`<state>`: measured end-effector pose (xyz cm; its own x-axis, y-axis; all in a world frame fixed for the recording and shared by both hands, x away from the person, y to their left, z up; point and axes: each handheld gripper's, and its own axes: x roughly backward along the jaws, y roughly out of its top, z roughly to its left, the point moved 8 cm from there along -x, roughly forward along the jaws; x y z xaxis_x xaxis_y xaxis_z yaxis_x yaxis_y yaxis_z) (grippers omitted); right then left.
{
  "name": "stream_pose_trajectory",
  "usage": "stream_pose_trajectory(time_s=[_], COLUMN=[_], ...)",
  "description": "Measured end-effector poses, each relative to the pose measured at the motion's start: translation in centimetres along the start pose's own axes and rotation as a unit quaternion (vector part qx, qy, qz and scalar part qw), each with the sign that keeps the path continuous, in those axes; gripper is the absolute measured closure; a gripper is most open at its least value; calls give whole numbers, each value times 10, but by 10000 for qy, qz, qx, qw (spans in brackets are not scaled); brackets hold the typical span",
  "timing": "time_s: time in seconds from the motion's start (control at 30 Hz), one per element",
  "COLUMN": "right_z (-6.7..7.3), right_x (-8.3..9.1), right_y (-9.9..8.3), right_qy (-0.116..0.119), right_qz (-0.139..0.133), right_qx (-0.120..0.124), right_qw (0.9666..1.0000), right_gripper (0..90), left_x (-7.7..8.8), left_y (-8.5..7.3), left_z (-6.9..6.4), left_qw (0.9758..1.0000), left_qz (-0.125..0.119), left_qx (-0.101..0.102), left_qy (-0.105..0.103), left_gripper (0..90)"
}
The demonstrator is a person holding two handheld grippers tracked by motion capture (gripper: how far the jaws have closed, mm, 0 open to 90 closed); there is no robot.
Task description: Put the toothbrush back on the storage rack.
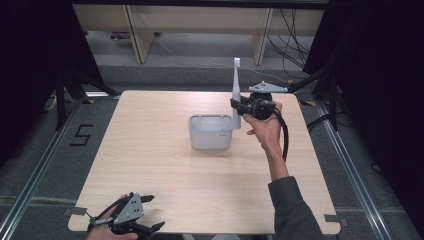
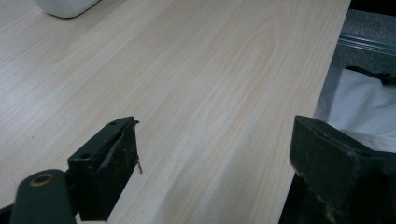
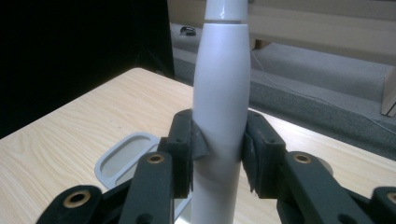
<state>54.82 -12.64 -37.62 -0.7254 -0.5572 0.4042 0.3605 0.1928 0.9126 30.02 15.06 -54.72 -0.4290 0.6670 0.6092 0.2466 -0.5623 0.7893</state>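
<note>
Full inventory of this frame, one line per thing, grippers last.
Table: 1, light wood, centre of the high view.
Container: 1, white, rectangular, open top, mid-table.
Electric toothbrush: 1, white, upright, brush head up, at the container's right end, held off the table.
Floor marking "5": 1, black, left of the table.
Cables: several, black, floor beyond the table.
Left gripper: black, jaws apart, near-left table edge.
Right gripper: black, clamped on the toothbrush handle.

Glossy white plastic toothbrush [image 3: 219, 93], pale matt wood-grain table [image 1: 160, 170].
</note>
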Motion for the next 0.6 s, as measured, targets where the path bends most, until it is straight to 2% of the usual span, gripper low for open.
stream_pose_trajectory(time_s=[0.03, 0.1, 0.13, 0.17, 0.23, 0.27, 0.3, 0.37, 0.4, 0.57, 0.6], right_z=[1, 1, 2, 1, 2, 4, 4, 6, 6, 7, 6], right_x=[-1, -2, -4, -5, -7, -7, -10, -12, -14, -23, -25], right_y=[0, 0, 0, 1, 2, 3, 5, 6, 7, 8, 8], right_qy=[-1, 31, 52, 35, 27, 40, 86, 74, 61, 51, 19], right_qz=[3, -20, -12, -30, -36, -16, -83, -74, -92, -52, -75], right_qx=[-68, -43, -148, -57, -61, -163, -112, -169, -81, -160, -128], right_qw=[10000, 10000, 9999, 10000, 10000, 9999, 9999, 9998, 9999, 9998, 9999], right_gripper=[666, 666, 666, 666, 666, 666, 666, 666, 666, 666, 666], left_x=[0, 0, 0, 1, 0, 0, 0, 0, 0, 0, 0], left_y=[0, 0, -1, -1, 0, 0, 0, 0, 0, 0, 0], left_z=[0, 0, 1, 2, 0, 0, 0, 0, 0, 2, 1], left_qw=[10000, 10000, 10000, 9999, 10000, 10000, 10000, 10000, 10000, 9999, 10000], left_qz=[0, 6, 49, 73, -2, -7, -7, 1, 0, 17, -27], left_qx=[0, -1, -48, -78, -3, -6, -7, -13, -15, -85, -25], left_qy=[0, -1, 16, 23, -6, -2, 14, -1, 0, 66, 26], left_gripper=[148, 148, 148, 148, 148, 148, 148, 148, 148, 148, 148])
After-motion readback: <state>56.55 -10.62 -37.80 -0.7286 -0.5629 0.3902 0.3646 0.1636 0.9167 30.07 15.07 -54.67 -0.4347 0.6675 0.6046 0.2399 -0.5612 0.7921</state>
